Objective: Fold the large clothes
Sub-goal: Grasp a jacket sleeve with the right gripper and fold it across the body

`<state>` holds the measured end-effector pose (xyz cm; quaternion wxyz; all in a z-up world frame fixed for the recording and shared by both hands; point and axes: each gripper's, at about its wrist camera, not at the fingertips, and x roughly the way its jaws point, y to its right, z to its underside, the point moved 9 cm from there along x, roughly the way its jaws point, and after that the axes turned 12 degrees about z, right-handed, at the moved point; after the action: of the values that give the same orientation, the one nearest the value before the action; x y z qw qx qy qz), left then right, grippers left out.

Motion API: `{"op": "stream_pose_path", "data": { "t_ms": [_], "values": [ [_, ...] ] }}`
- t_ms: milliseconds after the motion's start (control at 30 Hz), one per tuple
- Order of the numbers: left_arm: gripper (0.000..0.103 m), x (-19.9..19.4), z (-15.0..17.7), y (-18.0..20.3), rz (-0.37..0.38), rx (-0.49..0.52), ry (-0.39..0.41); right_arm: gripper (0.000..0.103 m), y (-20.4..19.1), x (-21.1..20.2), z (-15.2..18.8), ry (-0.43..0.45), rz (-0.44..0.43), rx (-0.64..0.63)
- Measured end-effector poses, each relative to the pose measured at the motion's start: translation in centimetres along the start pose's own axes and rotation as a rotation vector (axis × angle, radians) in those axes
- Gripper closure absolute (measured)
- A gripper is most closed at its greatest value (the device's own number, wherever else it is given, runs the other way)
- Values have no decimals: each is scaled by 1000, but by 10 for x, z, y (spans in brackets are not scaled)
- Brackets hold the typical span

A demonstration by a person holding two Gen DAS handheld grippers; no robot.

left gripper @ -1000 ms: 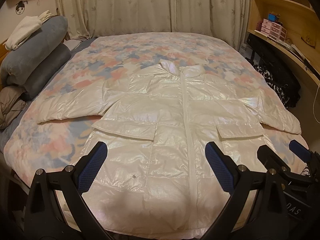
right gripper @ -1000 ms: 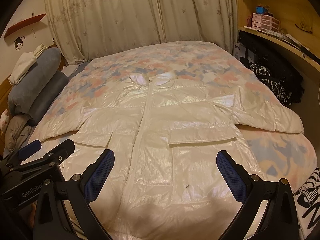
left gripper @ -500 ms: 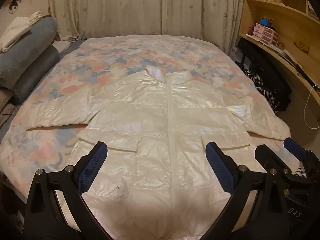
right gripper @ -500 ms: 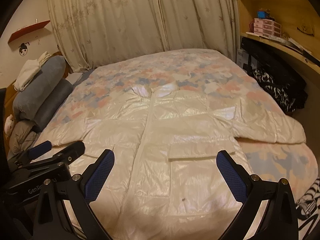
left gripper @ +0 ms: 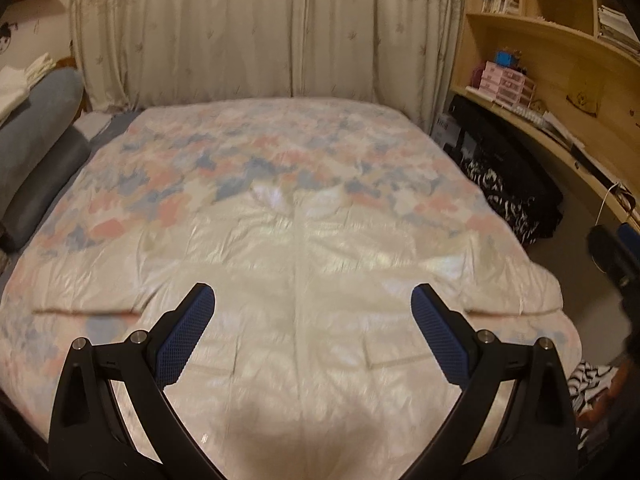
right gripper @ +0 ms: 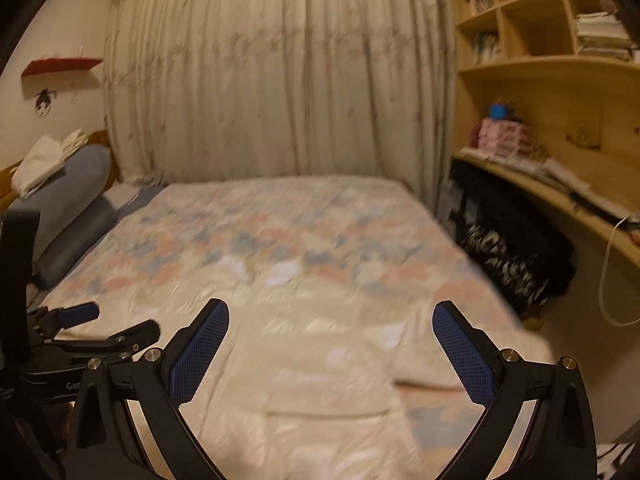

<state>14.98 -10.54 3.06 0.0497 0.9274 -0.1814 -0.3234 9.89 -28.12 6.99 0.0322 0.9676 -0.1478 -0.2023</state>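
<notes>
Bed: jacket flat; red shelf right-view only.

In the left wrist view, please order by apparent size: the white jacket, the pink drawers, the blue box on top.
1. White jacket, by far the largest, though nearest the camera.
2. Pink drawers.
3. Blue box, smallest.

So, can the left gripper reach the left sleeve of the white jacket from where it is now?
Probably yes. The left gripper is open and holds nothing, and the left sleeve lies flat on the bed with nothing on it. It lies off to the gripper's left, so a sideways move is needed.
</notes>
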Motion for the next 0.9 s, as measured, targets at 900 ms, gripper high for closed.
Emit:
{"op": "stream_pose_path", "data": {
  "t_ms": [900],
  "values": [
    [5, 265, -24, 118, 8, 137, -62, 0, 316, 266, 136, -518, 264, 293]
  ]
}}
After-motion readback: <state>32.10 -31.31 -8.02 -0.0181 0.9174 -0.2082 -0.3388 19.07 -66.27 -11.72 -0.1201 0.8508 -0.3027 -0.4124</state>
